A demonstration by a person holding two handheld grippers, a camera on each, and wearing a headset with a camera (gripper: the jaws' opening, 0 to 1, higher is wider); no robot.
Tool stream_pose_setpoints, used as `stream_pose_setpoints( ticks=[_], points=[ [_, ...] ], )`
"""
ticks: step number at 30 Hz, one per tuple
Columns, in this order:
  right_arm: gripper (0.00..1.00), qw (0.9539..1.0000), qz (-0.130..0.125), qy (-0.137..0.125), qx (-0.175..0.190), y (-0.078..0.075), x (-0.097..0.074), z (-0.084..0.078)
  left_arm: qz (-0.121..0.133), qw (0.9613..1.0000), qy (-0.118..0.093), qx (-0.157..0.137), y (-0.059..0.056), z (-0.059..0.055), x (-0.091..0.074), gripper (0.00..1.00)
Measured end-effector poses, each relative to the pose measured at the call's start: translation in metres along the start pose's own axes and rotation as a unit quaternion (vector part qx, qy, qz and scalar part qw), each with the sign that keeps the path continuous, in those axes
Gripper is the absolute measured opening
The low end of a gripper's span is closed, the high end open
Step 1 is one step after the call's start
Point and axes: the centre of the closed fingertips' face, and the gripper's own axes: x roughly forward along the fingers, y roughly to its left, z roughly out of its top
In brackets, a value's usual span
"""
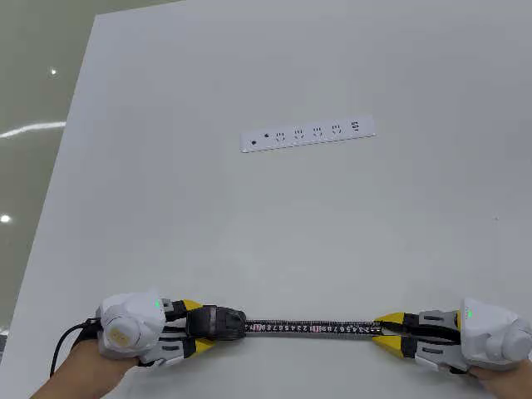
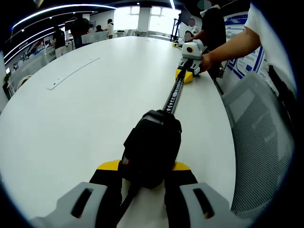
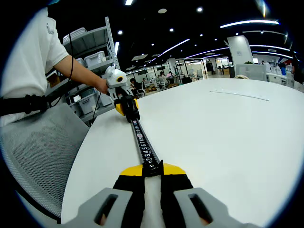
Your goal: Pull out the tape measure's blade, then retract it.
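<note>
The black tape measure case (image 1: pixel 223 322) (image 2: pixel 153 147) (image 3: pixel 129 105) sits low at the table's near edge, with my left gripper (image 1: pixel 199 326) (image 2: pixel 145 167) shut on it. Its dark blade (image 1: pixel 312 327) (image 2: pixel 174 94) (image 3: pixel 144 145), printed with white numbers, runs out straight across the table to my right gripper (image 1: pixel 382 334) (image 3: pixel 152 167), which is shut on the blade's far end. In the left gripper view the right gripper (image 2: pixel 186 73) shows far along the blade; in the right gripper view the left gripper (image 3: pixel 122 105) shows at the blade's other end.
A white power strip (image 1: pixel 307 134) (image 2: pixel 72 72) (image 3: pixel 240 95) lies flat in the middle of the white table (image 1: pixel 266 216). A grey mesh chair (image 2: pixel 263 142) (image 3: pixel 42 152) stands just off the near edge beside the person. Shelving (image 3: pixel 90 61) stands behind.
</note>
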Motion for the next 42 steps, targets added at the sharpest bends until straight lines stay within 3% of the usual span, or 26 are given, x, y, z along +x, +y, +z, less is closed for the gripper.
stream_pose_setpoints(
  ticks=[25, 42],
  points=[
    [0.09, 0.9997, -0.017, -0.005, 0.015, -0.004, -0.022, -0.001, 0.000, 1.0000, 0.000, -0.001, -0.001, 0.000, 0.000, 0.31],
    [0.12, 0.9996, -0.016, 0.002, 0.023, -0.005, -0.021, -0.005, 0.000, 1.0000, -0.002, -0.005, -0.001, 0.001, 0.000, 0.31]
  ],
)
